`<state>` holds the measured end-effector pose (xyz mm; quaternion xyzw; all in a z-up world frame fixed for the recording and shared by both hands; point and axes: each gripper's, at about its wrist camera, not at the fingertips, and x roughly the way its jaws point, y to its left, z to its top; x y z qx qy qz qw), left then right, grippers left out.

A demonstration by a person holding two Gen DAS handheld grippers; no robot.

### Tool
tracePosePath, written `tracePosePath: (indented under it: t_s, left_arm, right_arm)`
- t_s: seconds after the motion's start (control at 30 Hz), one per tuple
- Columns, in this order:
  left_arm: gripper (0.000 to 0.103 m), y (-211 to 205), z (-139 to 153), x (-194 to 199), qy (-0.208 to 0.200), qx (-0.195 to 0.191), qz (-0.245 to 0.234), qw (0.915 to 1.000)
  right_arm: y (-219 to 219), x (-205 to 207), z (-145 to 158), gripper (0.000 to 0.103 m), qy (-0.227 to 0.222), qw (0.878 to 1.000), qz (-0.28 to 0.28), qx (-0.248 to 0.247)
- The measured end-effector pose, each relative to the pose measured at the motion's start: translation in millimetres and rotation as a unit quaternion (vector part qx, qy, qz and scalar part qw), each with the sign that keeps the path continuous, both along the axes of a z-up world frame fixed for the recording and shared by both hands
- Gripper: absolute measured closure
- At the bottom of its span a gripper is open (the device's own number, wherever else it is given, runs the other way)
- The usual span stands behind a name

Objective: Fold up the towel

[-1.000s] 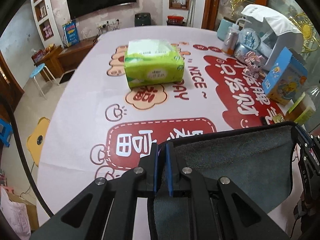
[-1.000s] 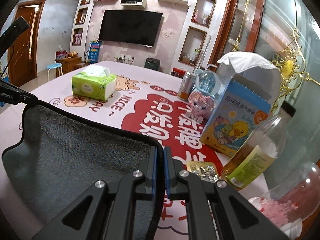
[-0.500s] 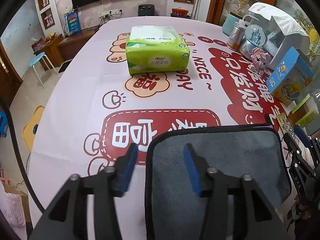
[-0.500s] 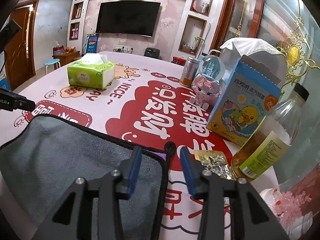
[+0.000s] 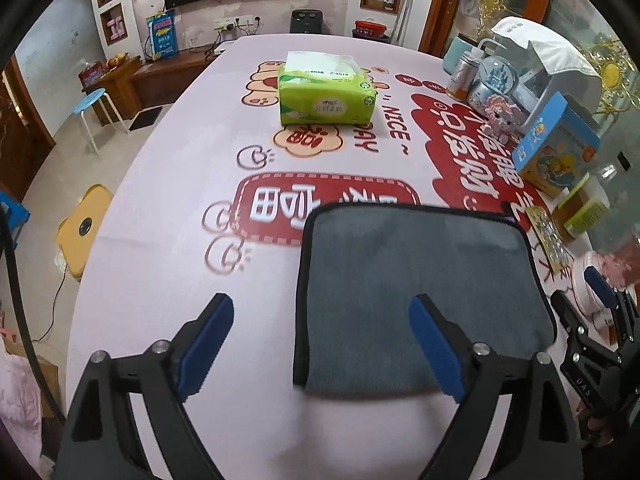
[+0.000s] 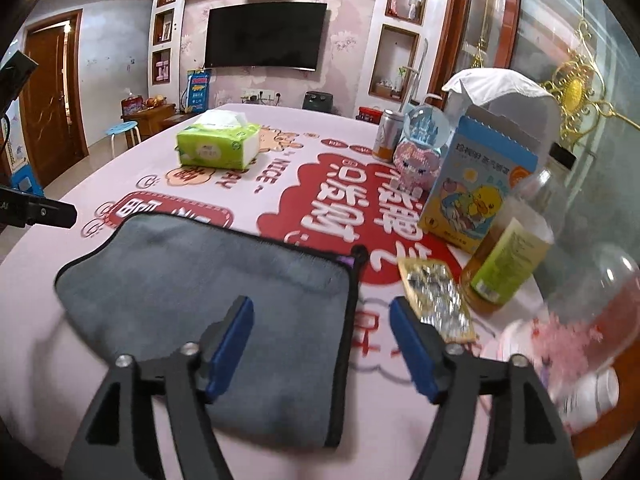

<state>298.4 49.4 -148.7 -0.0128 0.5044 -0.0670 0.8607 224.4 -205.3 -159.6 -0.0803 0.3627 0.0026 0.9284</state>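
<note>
A grey towel (image 5: pixel 420 292) with black trim lies folded flat on the pink printed tablecloth (image 5: pixel 168 264); it also shows in the right wrist view (image 6: pixel 208 280). My left gripper (image 5: pixel 320 324) is open and empty above the towel's near left edge. My right gripper (image 6: pixel 322 320) is open and empty above the towel's near right edge. The right gripper also shows at the right edge of the left wrist view (image 5: pixel 600 312).
A green tissue pack (image 5: pixel 326 92) sits mid-table. Along the right side stand a blue duck box (image 6: pixel 476 192), an amber bottle (image 6: pixel 508 256), a foil blister pack (image 6: pixel 438 296), a snow globe (image 6: pixel 422 128), a can (image 6: pixel 386 136) and a white-covered appliance (image 5: pixel 548 60).
Both grippers let go of the towel's corners, opened wide and drew back toward me. The towel dropped and now lies flat on the table.
</note>
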Motion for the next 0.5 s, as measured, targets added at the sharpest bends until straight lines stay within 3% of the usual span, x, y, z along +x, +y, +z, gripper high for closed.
tracePosePath:
  t_s: [0.23, 0.5]
  left_arm:
    - [0.013, 5.6, 6.0, -48.4, 0.010, -0.004, 0.007, 0.9999]
    - [0.013, 1.2, 26.6, -111.0, 0.005, 0.005, -0.004, 1.0000]
  right_arm:
    - [1.1, -41.4, 3.9, 0.012, 0.029, 0.999, -0.009, 0.011]
    - [-0.8, -98.8, 17.6, 0.007, 0.061, 0.998, -0.008, 0.032]
